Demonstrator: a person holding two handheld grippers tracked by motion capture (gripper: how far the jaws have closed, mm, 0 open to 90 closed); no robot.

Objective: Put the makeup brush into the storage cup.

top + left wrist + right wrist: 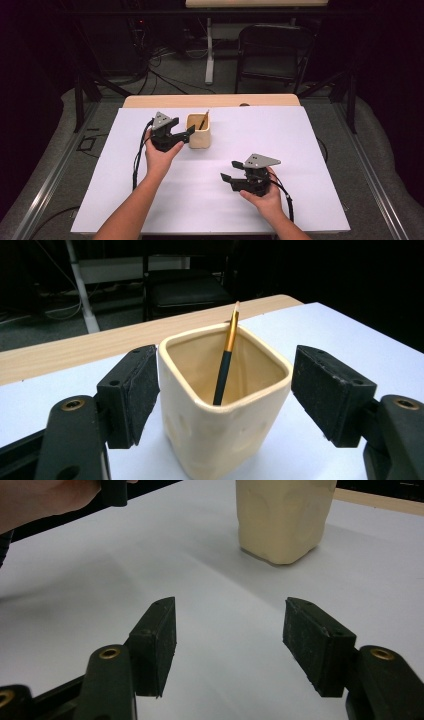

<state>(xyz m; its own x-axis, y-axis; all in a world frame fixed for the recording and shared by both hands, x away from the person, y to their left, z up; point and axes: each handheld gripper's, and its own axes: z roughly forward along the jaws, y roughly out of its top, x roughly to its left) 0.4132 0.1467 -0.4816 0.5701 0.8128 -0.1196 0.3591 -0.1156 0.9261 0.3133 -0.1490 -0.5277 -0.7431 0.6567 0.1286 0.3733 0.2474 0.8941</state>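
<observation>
A cream square cup (199,131) stands on the white sheet (300,150) at the middle back, with a thin black-and-gold brush (203,120) leaning inside it. My left gripper (186,131) is at the cup's left side, open. In the left gripper view the cup (220,430) sits between the two pads: the left pad (137,390) is at its wall and the right pad (325,390) stands off with a gap. The brush (223,370) leans against the far rim. My right gripper (230,170) rests open over bare sheet to the cup's front right (230,625), with the cup (282,517) farther ahead.
The white sheet covers a wooden table whose far edge (210,100) shows behind the cup. A black folding chair (272,50) and floor cables lie beyond the table. The person's left hand (45,497) is in the right gripper view's top left corner.
</observation>
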